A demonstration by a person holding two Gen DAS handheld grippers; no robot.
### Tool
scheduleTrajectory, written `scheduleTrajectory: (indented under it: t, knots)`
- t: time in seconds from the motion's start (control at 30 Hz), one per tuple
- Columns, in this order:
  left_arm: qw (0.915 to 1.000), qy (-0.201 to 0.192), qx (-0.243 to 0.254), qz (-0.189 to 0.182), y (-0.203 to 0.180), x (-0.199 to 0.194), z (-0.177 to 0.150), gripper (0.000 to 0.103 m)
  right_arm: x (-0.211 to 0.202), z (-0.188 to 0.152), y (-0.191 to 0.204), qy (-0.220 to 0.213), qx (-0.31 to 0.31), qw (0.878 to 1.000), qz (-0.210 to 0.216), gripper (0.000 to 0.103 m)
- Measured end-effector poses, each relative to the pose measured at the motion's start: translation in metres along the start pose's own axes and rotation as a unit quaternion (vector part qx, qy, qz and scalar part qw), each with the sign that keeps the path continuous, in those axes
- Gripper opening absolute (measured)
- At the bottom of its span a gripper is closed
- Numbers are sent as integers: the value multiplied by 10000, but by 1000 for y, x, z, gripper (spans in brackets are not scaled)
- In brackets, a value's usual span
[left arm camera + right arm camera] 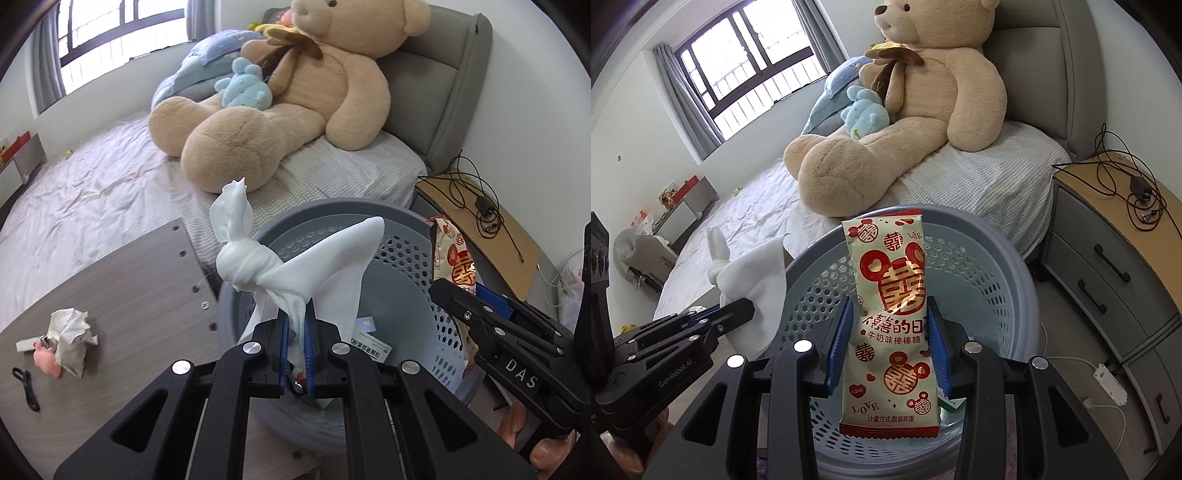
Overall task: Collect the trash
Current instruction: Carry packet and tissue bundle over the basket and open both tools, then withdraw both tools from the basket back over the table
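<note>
Over the perforated blue-grey plastic basket (pixel 388 288), the left gripper (pixel 295 332) has its jaws pinching the knotted white tissue (pixel 295 273), while the right gripper (pixel 890 325) jaws clamp the cream-and-red candy wrapper (pixel 890 332) upright.

Daylit bedroom; barred window (pixel 753 62); grey bed (pixel 110 177); wooden nightstand (pixel 1115 236)

Wrapper (pixel 890 332) between the right gripper's (pixel 891 321) jaws: "LOVE" at top right, in a heart lower left and in bigger letters near the bottom; red 囍 signs all over; "牛奶味棒棒糖" mid-pack; "计量方式:散装称重" at the bottom edge. Left gripper (pixel 738 308), left of those jaws: "GenRobot.AI" on its body. In the left view, the right gripper's body, right of the left jaws: "DAS".
</note>
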State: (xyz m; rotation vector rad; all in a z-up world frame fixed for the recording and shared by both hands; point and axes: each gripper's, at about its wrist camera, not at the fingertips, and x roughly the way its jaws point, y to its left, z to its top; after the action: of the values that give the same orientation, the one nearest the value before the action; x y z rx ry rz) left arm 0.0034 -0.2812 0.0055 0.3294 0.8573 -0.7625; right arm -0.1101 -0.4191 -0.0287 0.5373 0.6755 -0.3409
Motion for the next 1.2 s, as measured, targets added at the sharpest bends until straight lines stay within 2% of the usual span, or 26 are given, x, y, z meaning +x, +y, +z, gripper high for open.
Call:
scheduleTrajectory:
  t: [0.27,0.43,0.53,0.6,0.8,0.83,0.87,0.93,1.2]
  knots:
    - [9998,129,120,-38,-10,13,3,8,1,2,-15,-6,123,9999,-82,38]
    - [9996,129,224,152,-13,12,2,11,0,1,-18,-20,155,9998,-79,39]
    - [9994,111,221,230,-13,10,2,11,-2,1,-19,-50,168,9998,-98,46]
    - [9994,132,203,233,-12,8,0,15,-5,1,-20,-97,180,9997,-97,55]
    - [9994,137,83,313,-4,3,-4,35,-14,2,-24,-220,242,9994,-77,70]
    - [9994,113,63,330,-2,1,-4,44,-15,2,-25,-234,257,9994,-66,70]
    - [9993,62,38,359,-1,-2,-4,58,-16,1,-24,-238,261,9993,-75,70]
    - [9992,-87,-16,397,2,-9,-4,69,-16,1,-23,-240,256,9994,-76,70]
    - [9984,-183,-138,518,8,-18,-8,79,-19,0,-16,-277,187,9994,-100,73]
